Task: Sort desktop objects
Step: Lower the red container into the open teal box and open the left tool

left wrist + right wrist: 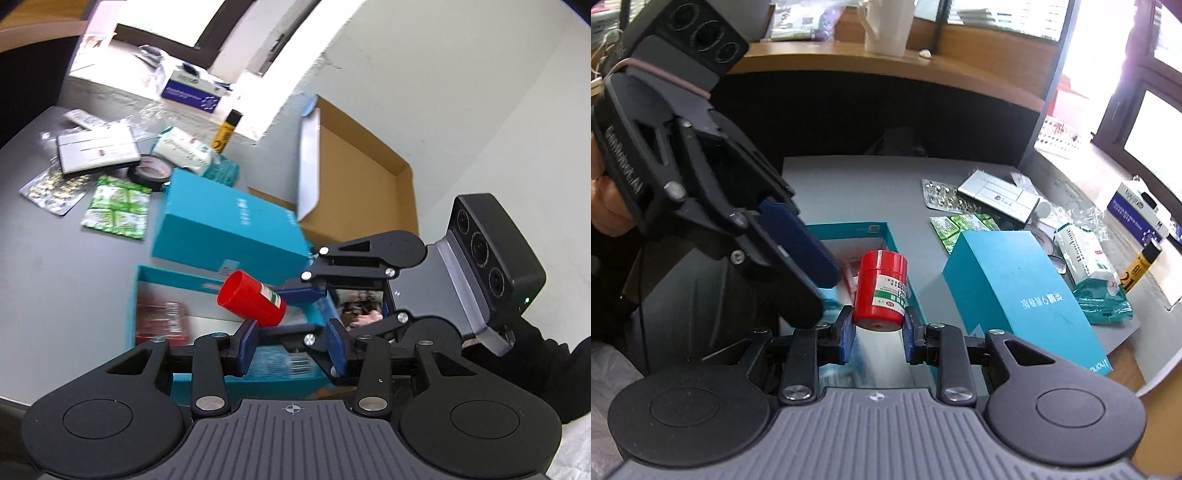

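Left claw (291, 345) sits low over the open teal tray (147, 291), blue pads spread apart, nothing between them. Right claw (879, 334) clamps a red jar (881, 291) by its base end, pads pressed on both sides, jar tilted above the tray; in the left wrist view the jar (251, 299) hangs sideways, mouth end toward the left. Red packet (160, 321) lies inside the tray. Just right of the tray, teal box lid (1023, 295) rests on the grey tabletop (849, 184). Further right: green sachets (960, 225), blister pack (940, 195), silver box (997, 197), white wrapped pack (1086, 254), yellow tube (1141, 267). Cardboard box (354, 177) stands beyond the lid in the left wrist view.
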{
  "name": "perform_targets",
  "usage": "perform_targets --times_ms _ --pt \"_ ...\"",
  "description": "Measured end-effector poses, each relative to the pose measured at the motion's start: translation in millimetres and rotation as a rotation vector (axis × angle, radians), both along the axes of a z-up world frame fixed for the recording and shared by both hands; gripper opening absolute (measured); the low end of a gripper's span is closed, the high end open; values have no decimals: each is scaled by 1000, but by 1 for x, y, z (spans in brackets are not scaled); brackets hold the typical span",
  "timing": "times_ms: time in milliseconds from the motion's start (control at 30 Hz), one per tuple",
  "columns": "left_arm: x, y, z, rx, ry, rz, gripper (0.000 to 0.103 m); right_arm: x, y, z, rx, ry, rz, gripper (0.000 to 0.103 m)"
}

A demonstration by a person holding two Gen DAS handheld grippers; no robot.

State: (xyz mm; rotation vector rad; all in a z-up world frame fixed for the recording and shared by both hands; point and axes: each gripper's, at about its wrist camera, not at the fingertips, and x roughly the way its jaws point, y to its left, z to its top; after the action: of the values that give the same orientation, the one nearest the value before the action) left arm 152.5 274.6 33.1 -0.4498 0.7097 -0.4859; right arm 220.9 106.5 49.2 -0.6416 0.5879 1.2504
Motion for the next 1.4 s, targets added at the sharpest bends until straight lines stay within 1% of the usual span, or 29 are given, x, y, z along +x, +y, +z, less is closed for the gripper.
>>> perform_targets --times_ms 200,333,433,500,667,733,900,1000,1200,1400 --pt "4 14 -9 -10 16 17 44 2 4 0 -8 17 6 31" --pt "7 23 -15 -16 27 28 44 7 3 -2 8 37 -7 31" --pt "8 24 -17 -18 32 30 44 12 3 -4 21 66 -27 31" --pt "9 23 -18 -19 34 30 44 11 3 -5 24 64 -30 31" --pt "8 22 -15 -9 30 32 44 9 0 -5 37 64 -45 34" --pt "7 22 -13 -2 25 34 47 9 -3 -4 52 76 -55 37" --pt "4 21 -9 15 19 41 47 5 -11 0 69 65 -87 37" --pt "2 19 -6 23 14 42 47 3 -19 4 79 66 -128 37" --pt "-5 13 -1 38 4 41 52 -5 -38 11 106 71 -199 42" --pt "-13 7 3 54 -5 39 62 -16 -59 15 133 77 -291 49"
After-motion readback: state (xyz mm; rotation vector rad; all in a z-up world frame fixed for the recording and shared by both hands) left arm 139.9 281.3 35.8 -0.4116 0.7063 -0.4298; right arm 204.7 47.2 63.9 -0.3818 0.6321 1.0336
